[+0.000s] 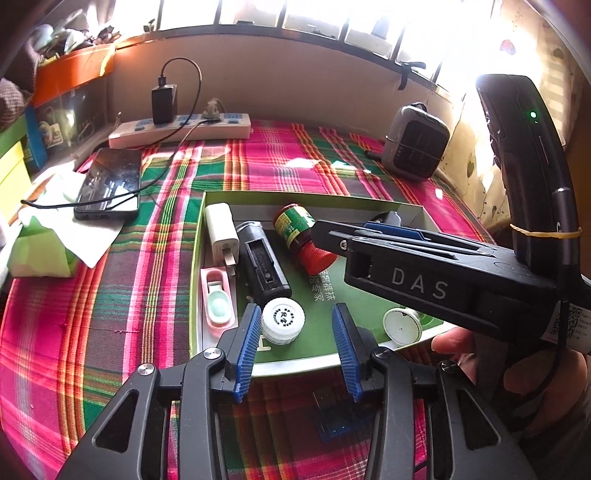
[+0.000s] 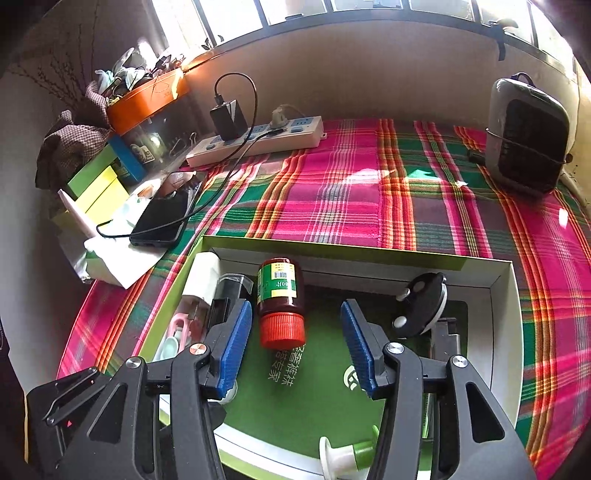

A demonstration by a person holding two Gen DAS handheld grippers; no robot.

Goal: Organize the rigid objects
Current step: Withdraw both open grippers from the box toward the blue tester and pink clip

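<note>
— Why are my left tongs standing apart over the tray's near edge?
— They've nothing gripped; the white bottle stands free beside the left pad.
— And the right tongs?
— Apart too, empty, the red-capped bottle lying between them in the tray.

A plaid tablecloth is spread below a barred window. Strong daylight is admitted above the beige wall behind the cloth.
</note>
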